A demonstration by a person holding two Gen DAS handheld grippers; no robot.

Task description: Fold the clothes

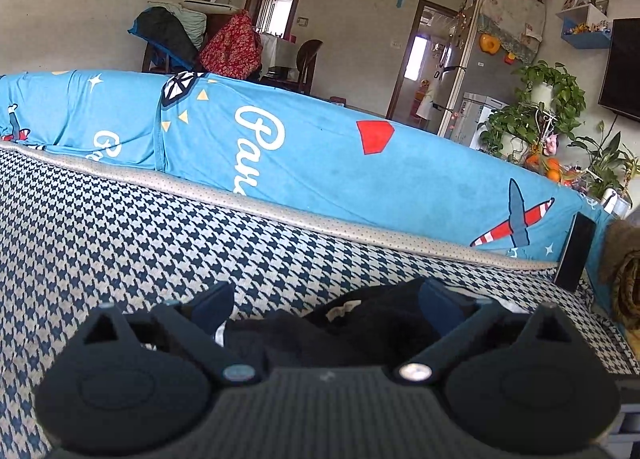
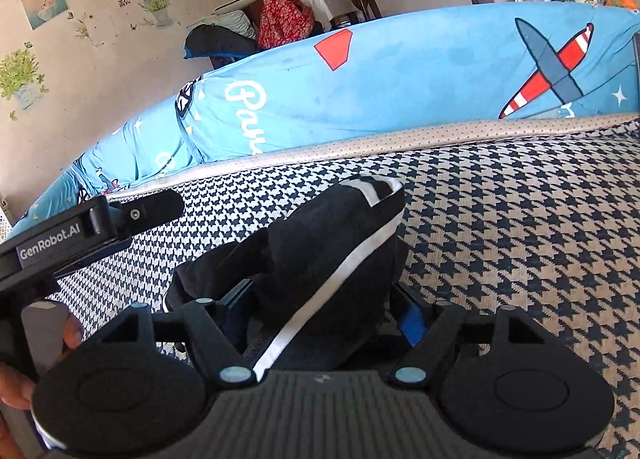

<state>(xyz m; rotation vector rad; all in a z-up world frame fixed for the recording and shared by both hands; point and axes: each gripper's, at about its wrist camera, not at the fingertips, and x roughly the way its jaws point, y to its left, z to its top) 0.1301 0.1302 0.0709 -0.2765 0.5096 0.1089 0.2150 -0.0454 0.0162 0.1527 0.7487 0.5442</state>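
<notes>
A black garment with a white stripe (image 2: pixel 320 243) lies bunched on the houndstooth sofa seat (image 2: pixel 520 219). My right gripper (image 2: pixel 320 299) has its blue-padded fingers spread wide around the bundle, and the cloth fills the gap between them. In the left wrist view the same black garment (image 1: pixel 360 323) lies between the wide-spread fingers of my left gripper (image 1: pixel 326 299). The left gripper's body (image 2: pixel 100 227) shows at the left of the right wrist view, beside the bundle. Whether either pair of pads presses the cloth cannot be told.
The sofa back is covered by a blue sheet (image 1: pixel 320 151) with aeroplane prints. A beige piped seam (image 1: pixel 280 215) runs along the seat's rear. A black object (image 1: pixel 574 251) stands at the seat's right end. Houseplants (image 1: pixel 540 111), a fridge and a chair piled with clothes stand behind.
</notes>
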